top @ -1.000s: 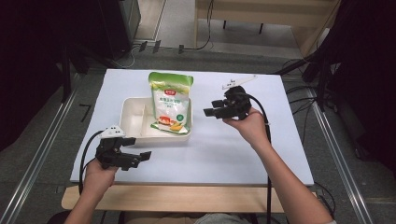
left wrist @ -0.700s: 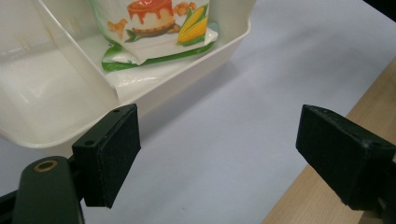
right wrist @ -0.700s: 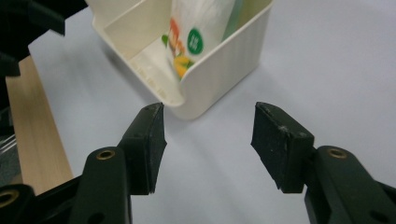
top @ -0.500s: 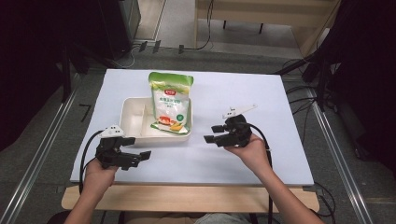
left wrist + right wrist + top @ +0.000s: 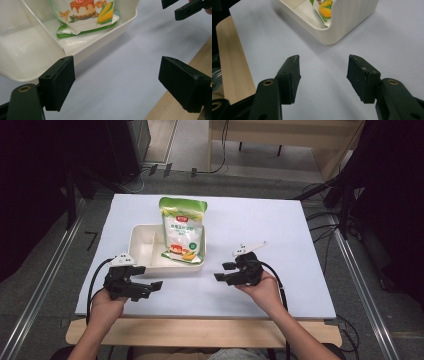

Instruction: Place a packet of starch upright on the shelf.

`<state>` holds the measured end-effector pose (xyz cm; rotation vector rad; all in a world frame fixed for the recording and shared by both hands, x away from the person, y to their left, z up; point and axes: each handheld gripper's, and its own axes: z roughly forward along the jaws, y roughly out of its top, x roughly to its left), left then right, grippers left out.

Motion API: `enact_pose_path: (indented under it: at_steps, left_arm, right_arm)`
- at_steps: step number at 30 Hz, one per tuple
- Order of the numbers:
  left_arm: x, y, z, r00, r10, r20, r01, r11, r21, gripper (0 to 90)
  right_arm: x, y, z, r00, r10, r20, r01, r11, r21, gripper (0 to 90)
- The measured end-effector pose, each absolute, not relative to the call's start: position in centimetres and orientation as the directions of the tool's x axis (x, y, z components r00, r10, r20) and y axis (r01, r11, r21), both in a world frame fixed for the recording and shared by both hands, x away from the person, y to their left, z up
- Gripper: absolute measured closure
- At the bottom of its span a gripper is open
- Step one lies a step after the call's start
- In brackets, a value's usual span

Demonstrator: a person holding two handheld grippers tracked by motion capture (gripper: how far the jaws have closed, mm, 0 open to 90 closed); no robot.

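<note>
White sheeting covers the table point(image 5: 280, 220) where I work, with a strip of pale wood along its near edge and grey floor and dark stands around it. One pouch point(image 5: 183, 231) stands leaning in the right-hand compartment of one cream tray point(image 5: 141, 236) near the middle of the sheet, its green top rising well above the tray's rim; the left compartment, behind a low divider, holds nothing I can see. The pouch is white and green, with a picture of a cake and a cob of corn near its foot, plain in the left gripper view point(image 5: 86, 11), and there is printing on its face, too small and blurred for me to read. My left gripper point(image 5: 150, 287) rests low at the near left of the sheet, just off the tray's near left corner, jaws wide apart with only bare sheet between them; the tray's wall stands just beyond my left pad. My right gripper point(image 5: 224, 271) sits on the near right, a short way off the tray's near right corner and pointing toward it, jaws partly spread and gripping nothing, bare sheet between them and the tray's rounded corner ahead. Nothing lies between either gripper and the tray. A black cable trails from each gripper toward me
</note>
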<state>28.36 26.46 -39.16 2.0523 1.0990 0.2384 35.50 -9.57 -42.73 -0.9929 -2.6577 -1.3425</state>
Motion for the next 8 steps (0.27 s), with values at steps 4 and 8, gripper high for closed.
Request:
enact_pose_path:
  at_steps: [4,8]
  left_arm:
    - [28.32,26.33,-39.17,0.604,0.775,-0.187,0.626,-0.316,0.713,14.6]
    - [28.37,26.32,-39.21,0.605,0.774,-0.185,0.626,-0.319,0.712,14.6]
  right_arm:
    - [35.58,-9.56,-43.01,-0.798,0.536,0.275,0.542,0.44,0.716,45.2]
    - [35.69,-9.5,-43.24,-0.796,0.533,0.287,0.553,0.446,0.704,45.1]
